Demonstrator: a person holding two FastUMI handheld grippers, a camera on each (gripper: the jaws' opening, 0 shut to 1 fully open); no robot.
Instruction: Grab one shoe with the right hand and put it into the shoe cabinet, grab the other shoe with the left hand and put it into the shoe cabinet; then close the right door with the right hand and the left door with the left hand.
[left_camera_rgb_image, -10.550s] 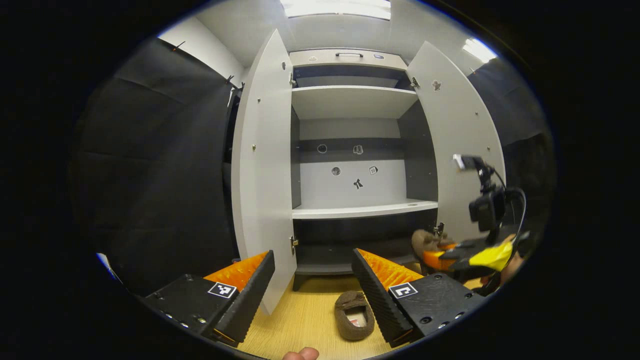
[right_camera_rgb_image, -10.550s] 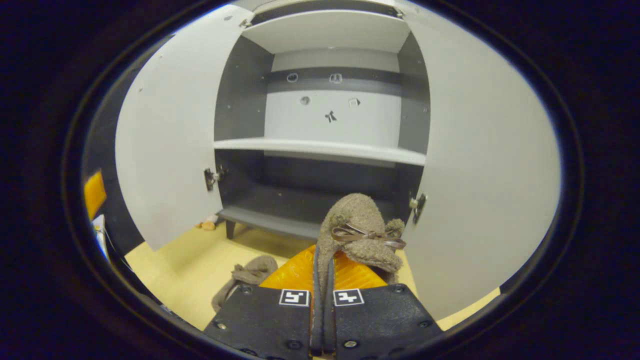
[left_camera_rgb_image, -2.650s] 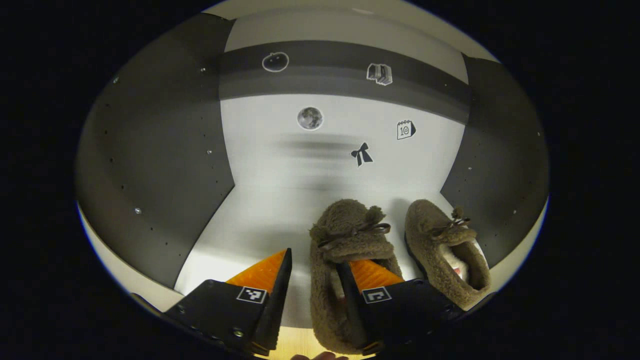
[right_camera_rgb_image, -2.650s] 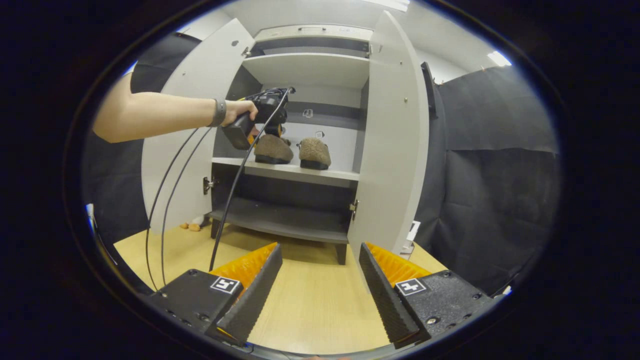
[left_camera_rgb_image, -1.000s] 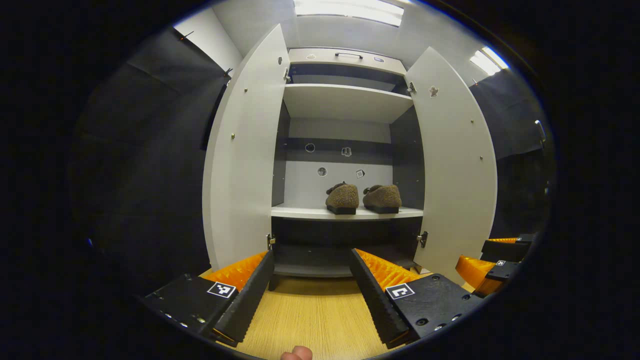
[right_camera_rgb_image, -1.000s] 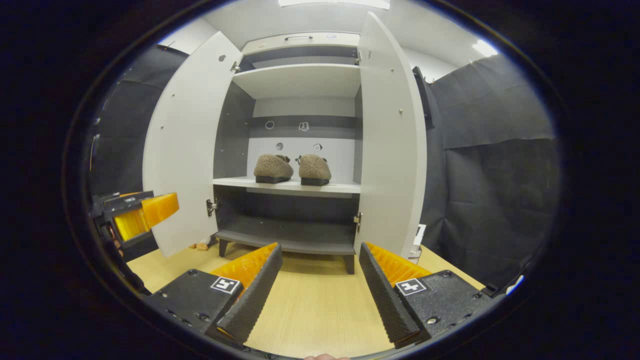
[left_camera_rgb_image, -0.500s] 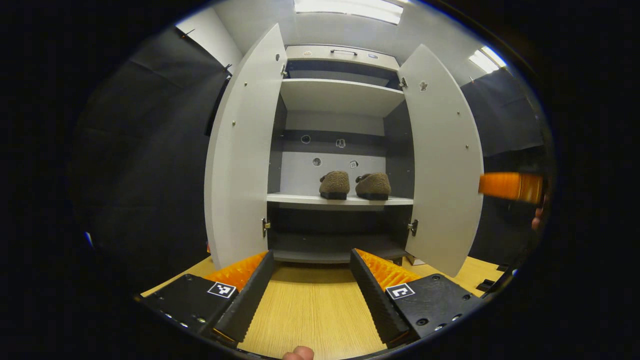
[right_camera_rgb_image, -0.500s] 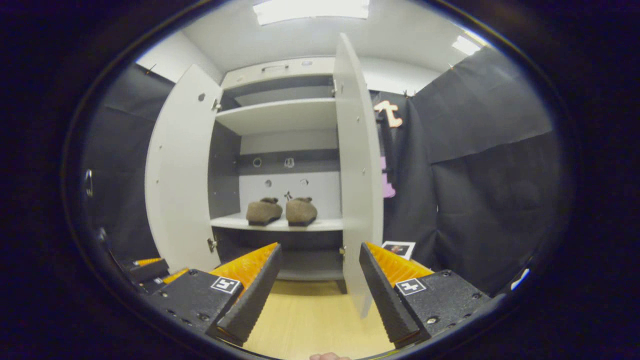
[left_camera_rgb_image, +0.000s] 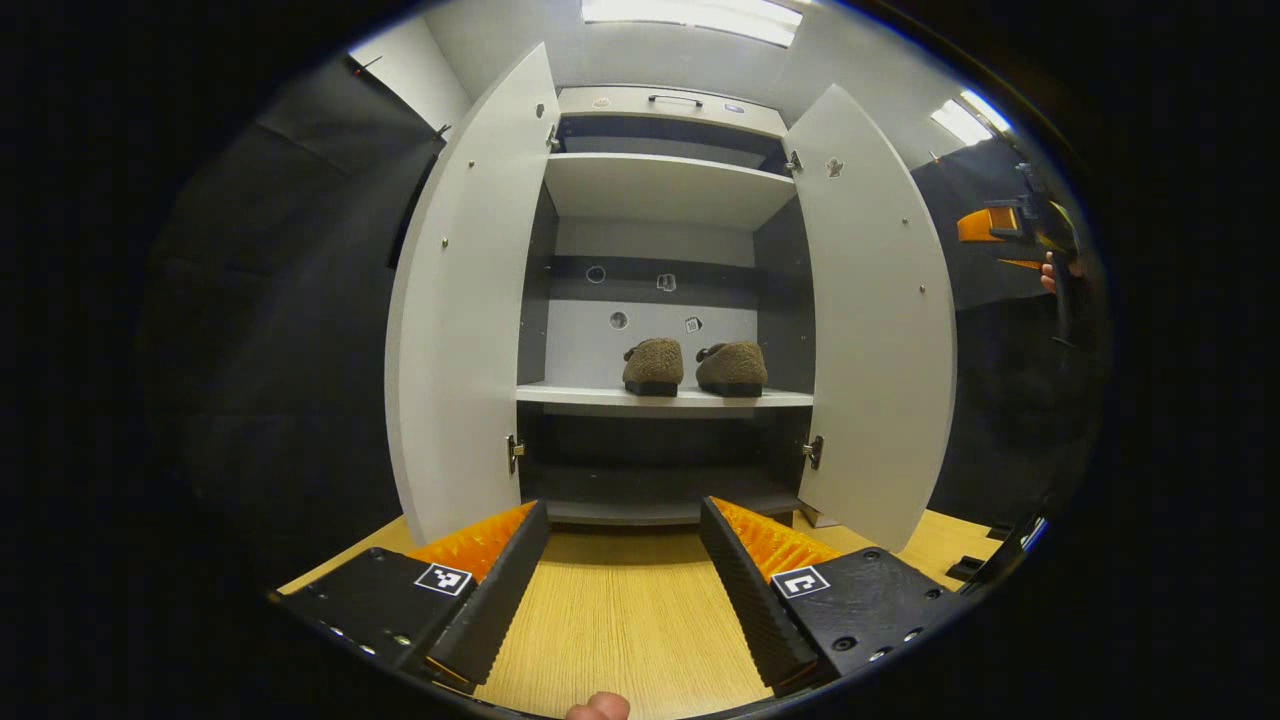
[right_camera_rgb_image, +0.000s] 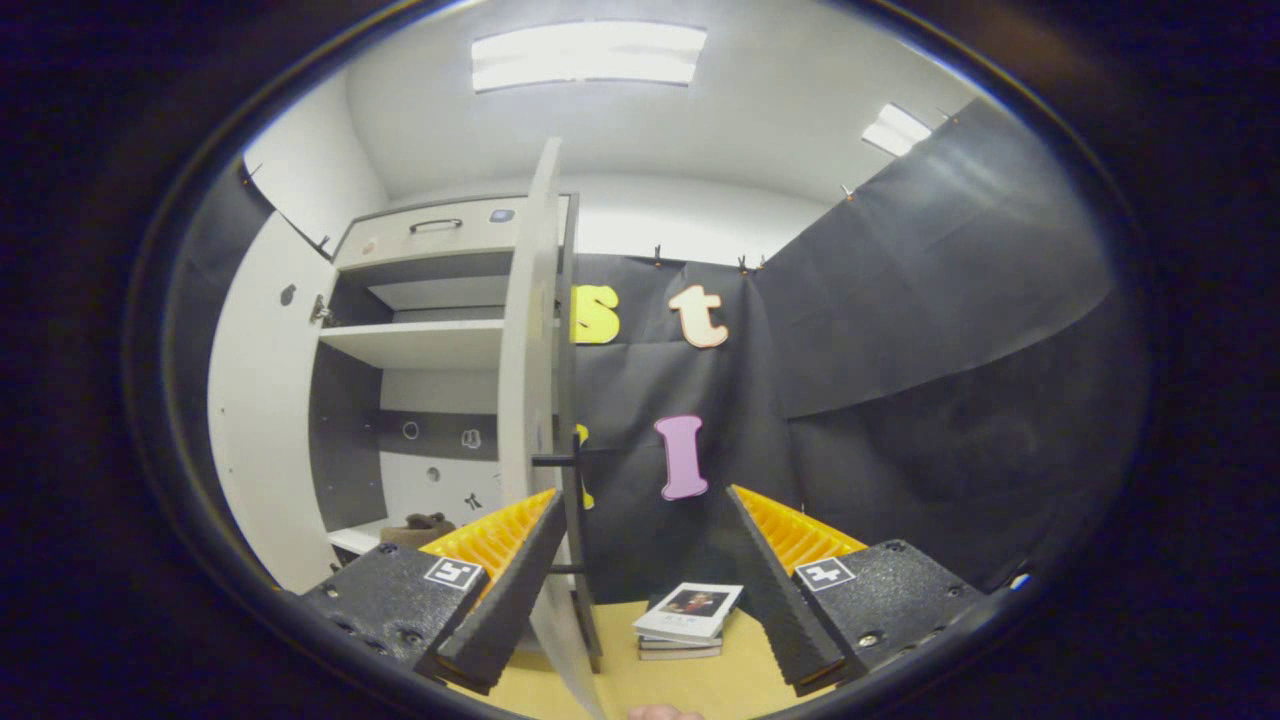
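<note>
Both pairs of jaws stood wide apart and held nothing. The left gripper (left_camera_rgb_image: 622, 575) was held low and level over the wooden floor (left_camera_rgb_image: 620, 640), pointing straight into the shoe cabinet (left_camera_rgb_image: 660, 100). Ahead of its jaws and higher, the two shoes sat side by side on the middle shelf (left_camera_rgb_image: 570, 396), toes toward the back wall: the left shoe (left_camera_rgb_image: 653, 364) and the right shoe (left_camera_rgb_image: 732, 366), close together but whether they touched I cannot tell. The left door (left_camera_rgb_image: 460, 320) and the right door (left_camera_rgb_image: 870, 330) were both open, one on each side of the jaws' line.

The right gripper (right_camera_rgb_image: 640, 560) was raised higher and turned toward the outer side of the right door. This door was seen nearly edge-on, and its edge passed just beside the left finger (right_camera_rgb_image: 505, 590); contact I cannot tell. Beyond this finger, a small part of one shoe was visible on the shelf. Between and below the fingers, a stack of books (right_camera_rgb_image: 688, 622) lay on the floor. In the left gripper view, the right gripper was far to the right and high, held by a hand (left_camera_rgb_image: 1050, 275)
</note>
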